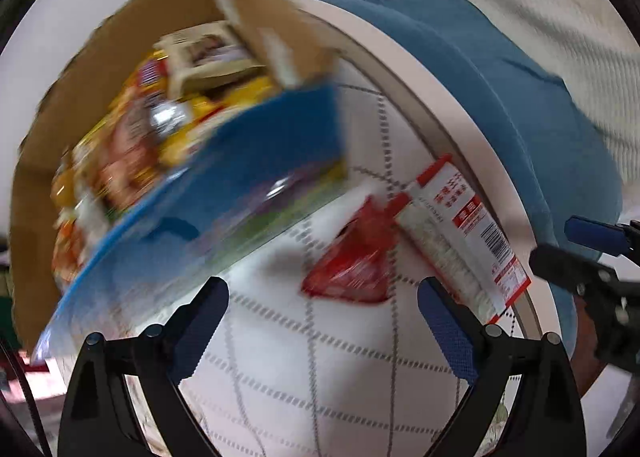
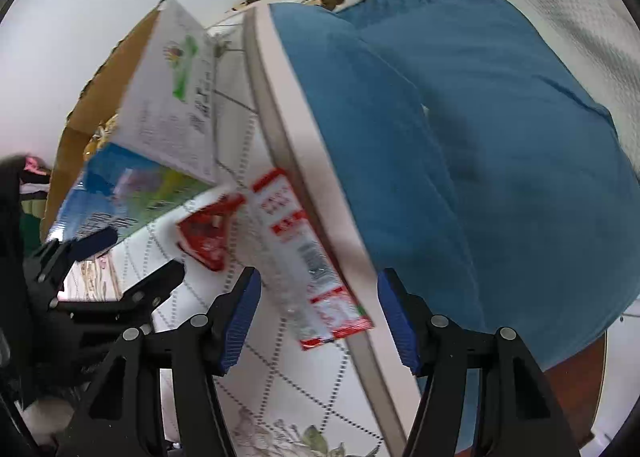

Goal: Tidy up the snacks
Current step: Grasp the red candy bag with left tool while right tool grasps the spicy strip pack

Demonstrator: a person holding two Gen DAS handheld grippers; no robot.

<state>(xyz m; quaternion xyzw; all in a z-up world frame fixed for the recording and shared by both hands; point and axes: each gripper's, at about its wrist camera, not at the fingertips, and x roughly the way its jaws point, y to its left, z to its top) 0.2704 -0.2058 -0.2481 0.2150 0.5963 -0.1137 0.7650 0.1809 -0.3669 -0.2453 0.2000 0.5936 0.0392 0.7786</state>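
Both grippers hang empty over the tabletop (image 1: 312, 389), the left gripper (image 1: 322, 325) with jaws spread wide, the right gripper (image 2: 318, 321) likewise spread. Two snacks lie loose near the table's edge: a small red packet (image 1: 354, 265) and, touching it, a long red-and-white pouch (image 2: 308, 257). The cardboard box (image 1: 120, 49) already brims with packets. That pouch looks light, crinkly and slippery, so I'd pinch it across its narrow middle; the red one looks soft, best taken by a sealed edge
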